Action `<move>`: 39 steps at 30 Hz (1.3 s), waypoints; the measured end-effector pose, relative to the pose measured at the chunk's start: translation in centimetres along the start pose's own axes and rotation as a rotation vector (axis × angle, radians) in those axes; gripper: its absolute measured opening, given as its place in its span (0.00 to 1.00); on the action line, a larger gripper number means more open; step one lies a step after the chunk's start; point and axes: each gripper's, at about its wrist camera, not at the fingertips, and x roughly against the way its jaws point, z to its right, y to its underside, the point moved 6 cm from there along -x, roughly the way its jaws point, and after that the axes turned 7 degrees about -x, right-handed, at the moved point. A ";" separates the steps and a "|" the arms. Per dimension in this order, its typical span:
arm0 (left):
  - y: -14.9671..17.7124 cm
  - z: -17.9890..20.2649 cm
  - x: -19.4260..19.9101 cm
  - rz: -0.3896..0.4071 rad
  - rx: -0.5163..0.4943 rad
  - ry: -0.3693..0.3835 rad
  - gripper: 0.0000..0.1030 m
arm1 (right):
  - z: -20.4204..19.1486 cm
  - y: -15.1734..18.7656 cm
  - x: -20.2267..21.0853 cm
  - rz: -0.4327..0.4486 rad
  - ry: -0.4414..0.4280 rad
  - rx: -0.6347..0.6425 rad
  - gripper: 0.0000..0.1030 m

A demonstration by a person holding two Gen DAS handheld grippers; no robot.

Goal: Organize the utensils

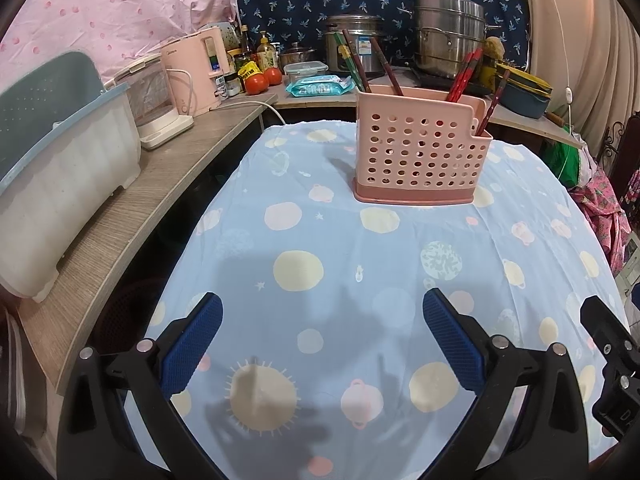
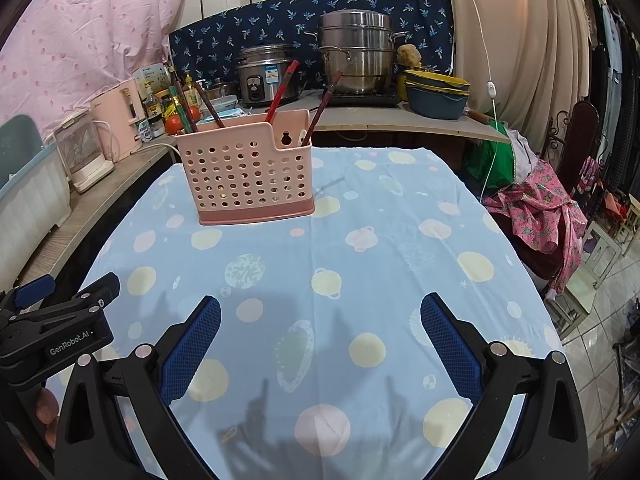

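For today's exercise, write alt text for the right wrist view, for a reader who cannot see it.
A pink perforated utensil holder stands upright on a table under a blue planet-print cloth, with several chopsticks sticking out of it. The right gripper is open and empty in the foreground, the left gripper at the left edge. Steel pots sit on the counter behind.

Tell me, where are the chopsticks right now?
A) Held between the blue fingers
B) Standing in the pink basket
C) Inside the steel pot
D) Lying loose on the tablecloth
B: the chopsticks stick up out of the pink basket, while both the left gripper and right gripper are open and hold nothing over the tablecloth.
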 end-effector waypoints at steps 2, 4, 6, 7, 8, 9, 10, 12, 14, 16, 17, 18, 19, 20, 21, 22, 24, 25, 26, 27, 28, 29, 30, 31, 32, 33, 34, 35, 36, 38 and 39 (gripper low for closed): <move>0.0 0.0 0.0 0.000 0.001 0.000 0.93 | 0.0 0.0 0.0 -0.001 0.000 -0.002 0.94; 0.0 0.0 0.0 0.000 0.001 -0.003 0.93 | 0.1 0.0 -0.1 -0.002 0.000 -0.004 0.94; 0.0 -0.1 0.0 -0.001 0.002 -0.005 0.93 | 0.1 0.1 -0.1 -0.002 0.001 -0.003 0.94; 0.0 -0.1 0.0 -0.001 0.002 -0.005 0.93 | 0.1 0.0 -0.1 -0.001 0.000 -0.003 0.94; 0.1 -0.1 0.0 -0.001 0.002 -0.007 0.93 | 0.1 0.0 -0.1 -0.001 0.000 -0.004 0.94; 0.0 -0.2 -0.1 -0.003 0.004 -0.009 0.93 | 0.2 0.0 -0.1 -0.001 0.001 -0.005 0.94; 0.0 -0.2 -0.1 -0.004 0.004 -0.007 0.93 | 0.2 0.1 -0.1 -0.002 0.001 -0.005 0.94; 0.1 -0.2 -0.1 -0.004 0.005 -0.009 0.93 | 0.2 0.0 -0.1 -0.001 0.001 -0.004 0.94; 0.1 -0.2 -0.1 -0.005 0.005 -0.009 0.93 | 0.2 0.0 -0.1 -0.001 0.000 -0.004 0.94; 0.1 -0.2 -0.1 -0.004 0.004 -0.008 0.93 | 0.2 0.1 -0.1 -0.001 0.001 -0.003 0.94; 0.1 -0.2 -0.1 -0.004 0.003 -0.009 0.93 | 0.2 0.1 -0.1 -0.002 0.000 -0.003 0.94; 0.1 -0.2 -0.1 -0.004 0.002 -0.009 0.93 | 0.2 0.1 -0.2 -0.002 0.000 -0.004 0.94; 0.1 -0.1 -0.1 -0.005 0.002 -0.009 0.93 | 0.2 0.0 -0.1 -0.002 0.000 -0.004 0.94; 0.1 -0.1 -0.2 -0.006 0.002 -0.009 0.93 | 0.2 0.1 -0.1 -0.002 0.001 -0.004 0.94; 0.1 -0.1 -0.2 -0.006 0.003 -0.008 0.93 | 0.2 0.1 -0.2 -0.002 0.002 -0.004 0.94; 0.1 -0.1 -0.2 -0.006 0.002 -0.009 0.93 | 0.2 0.0 -0.1 -0.003 0.001 -0.005 0.94; 0.1 -0.1 -0.1 -0.006 0.000 -0.008 0.93 | 0.2 0.1 -0.1 -0.001 0.001 -0.006 0.94; 0.1 -0.1 -0.1 -0.006 0.000 -0.007 0.93 | 0.2 0.0 -0.1 -0.001 0.001 -0.005 0.94; 0.1 -0.1 -0.2 -0.006 0.001 -0.007 0.93 | 0.2 0.0 -0.1 -0.002 0.000 -0.004 0.94; 0.1 -0.1 -0.1 -0.006 0.000 -0.007 0.93 | 0.1 0.0 -0.1 -0.001 0.001 -0.004 0.94; 0.1 0.0 -0.1 -0.006 -0.001 -0.007 0.93 | 0.2 0.0 -0.1 -0.001 0.002 -0.003 0.94; 0.1 0.0 -0.1 -0.006 -0.001 -0.006 0.93 | 0.2 0.0 -0.1 -0.001 0.001 -0.002 0.94; 0.1 0.0 -0.1 -0.005 -0.001 -0.006 0.93 | 0.2 0.0 -0.1 -0.002 0.000 -0.004 0.94; 0.1 0.0 -0.1 -0.005 -0.001 -0.005 0.93 | 0.2 0.0 -0.1 -0.001 0.001 -0.004 0.94; 0.1 0.0 -0.1 -0.005 -0.001 -0.006 0.93 | 0.1 0.0 -0.1 -0.002 0.001 -0.004 0.94; 0.1 0.0 -0.1 -0.005 0.000 -0.006 0.93 | 0.1 0.0 -0.1 -0.002 0.001 -0.004 0.94; 0.1 0.0 -0.1 -0.005 0.000 -0.006 0.93 | 0.2 0.0 -0.1 -0.002 0.001 -0.004 0.94; 0.1 0.0 -0.1 -0.007 0.001 -0.007 0.93 | 0.2 0.0 -0.1 -0.002 0.000 -0.005 0.94; 0.0 0.0 -0.1 -0.009 0.002 -0.008 0.93 | 0.1 0.0 -0.1 -0.002 0.001 -0.005 0.94; 0.0 0.0 0.0 -0.004 0.006 -0.010 0.93 | 0.1 0.0 -0.1 -0.002 0.001 -0.003 0.94; -0.1 0.0 0.0 -0.004 0.006 -0.006 0.93 | 0.2 0.0 -0.1 -0.002 0.002 -0.003 0.94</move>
